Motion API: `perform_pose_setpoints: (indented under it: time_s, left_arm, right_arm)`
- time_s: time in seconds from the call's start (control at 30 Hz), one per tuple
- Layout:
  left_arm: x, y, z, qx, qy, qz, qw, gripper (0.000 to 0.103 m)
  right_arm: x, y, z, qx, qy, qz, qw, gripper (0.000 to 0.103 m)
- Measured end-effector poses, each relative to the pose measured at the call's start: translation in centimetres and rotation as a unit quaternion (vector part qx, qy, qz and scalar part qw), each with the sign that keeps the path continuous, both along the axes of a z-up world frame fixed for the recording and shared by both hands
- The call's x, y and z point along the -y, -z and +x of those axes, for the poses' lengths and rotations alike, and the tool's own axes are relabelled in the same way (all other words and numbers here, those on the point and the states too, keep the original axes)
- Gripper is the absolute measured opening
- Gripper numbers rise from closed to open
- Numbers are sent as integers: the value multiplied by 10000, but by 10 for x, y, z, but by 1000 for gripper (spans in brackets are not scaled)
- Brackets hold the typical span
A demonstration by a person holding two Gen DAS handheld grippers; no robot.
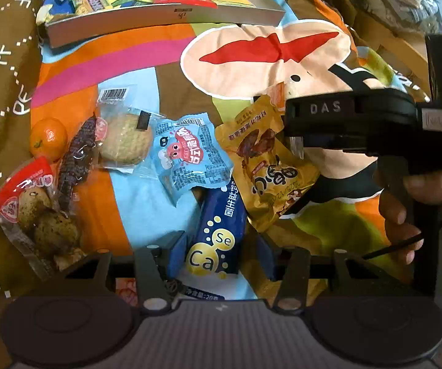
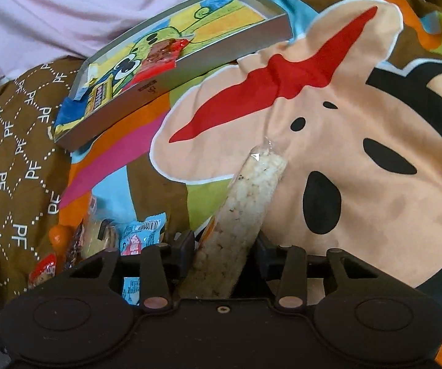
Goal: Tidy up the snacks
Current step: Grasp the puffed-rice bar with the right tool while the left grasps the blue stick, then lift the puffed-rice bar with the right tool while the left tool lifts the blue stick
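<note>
Two packets are already laid in the far tray (image 2: 190, 64). A rice-puff stick (image 2: 245, 215) is clamped in the right gripper (image 2: 225, 246); the blue tube (image 1: 218, 233) lies between the left gripper (image 1: 221, 246)'s open jaws. Several snacks are left on the bedspread (image 1: 128, 61).

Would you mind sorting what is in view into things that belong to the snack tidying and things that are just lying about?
Job: tray; rice bar in right hand-held gripper; blue stick pack between left hand-held gripper's fingers; gold pouch; biscuit; tangerine.
About: cartoon blanket; pink cloth.
</note>
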State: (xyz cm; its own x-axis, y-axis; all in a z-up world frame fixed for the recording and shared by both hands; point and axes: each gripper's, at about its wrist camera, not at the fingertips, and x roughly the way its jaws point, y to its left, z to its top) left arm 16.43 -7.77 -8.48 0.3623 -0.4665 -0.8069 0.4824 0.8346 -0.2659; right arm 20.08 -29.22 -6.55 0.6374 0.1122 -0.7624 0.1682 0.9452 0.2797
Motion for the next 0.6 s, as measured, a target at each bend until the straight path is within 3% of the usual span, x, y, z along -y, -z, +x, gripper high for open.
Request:
perform_pose_setpoints:
  time_s: [0.07,0.17,0.4,0.5,0.6]
  left_arm:
    - [2,0,-2,95,-116,175,9997,41]
    - [-1,-2,-1,-35,-378,133,9992,39]
    - [-19,-2,-4,-580,-1049,-307,9923,35]
    - [-28,-2,-10,-821,-1311,-496,9867,35]
    - [-29,0,-16,-764,-1349,-506,9866,36]
  right_arm:
    - [-1,0,-1,27,8,4,10000,42]
    - [-4,-3,-3,61,-110,-153,9998,41]
    - [-19,-17,-15,155,-481,-1039,9933,40]
    - [-19,-19,-23,-31,-636,-1085,9921,40]
    - [-20,-15,-28,-143,-784,-1170,9899,40]
